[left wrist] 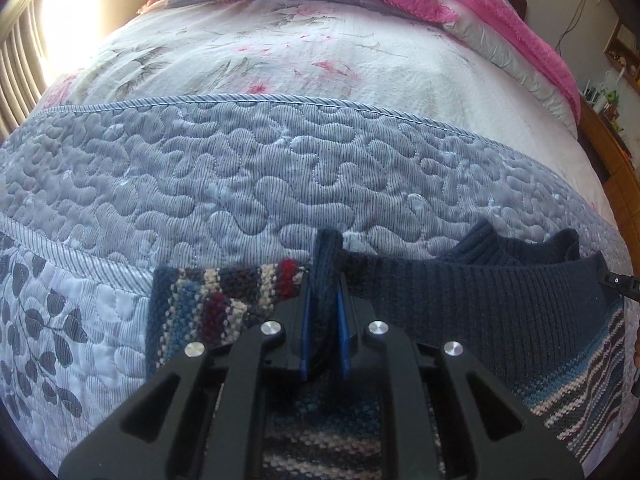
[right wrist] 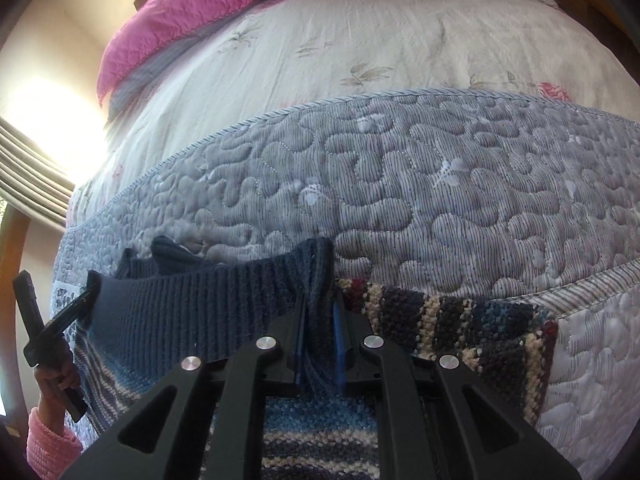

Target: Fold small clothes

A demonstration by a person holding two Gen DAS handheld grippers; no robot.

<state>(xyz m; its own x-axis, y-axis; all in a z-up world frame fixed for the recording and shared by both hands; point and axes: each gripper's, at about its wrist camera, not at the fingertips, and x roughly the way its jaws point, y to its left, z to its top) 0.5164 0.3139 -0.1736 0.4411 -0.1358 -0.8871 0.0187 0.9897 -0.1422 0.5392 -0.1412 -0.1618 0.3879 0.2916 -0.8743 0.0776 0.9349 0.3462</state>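
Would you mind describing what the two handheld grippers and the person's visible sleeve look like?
Both the left gripper and the right gripper are matte black, with angular linkage arms, cut-out openings and round silver bolt heads. Their narrow fingers carry blue pads on the inner faces. In the right wrist view, the hand on the other gripper's handle wears a fuzzy pink sleeve. No cables show.

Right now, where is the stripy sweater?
The stripy sweater lies on the blue quilt, its navy ribbed edge pinched by both grippers, left gripper and right gripper.
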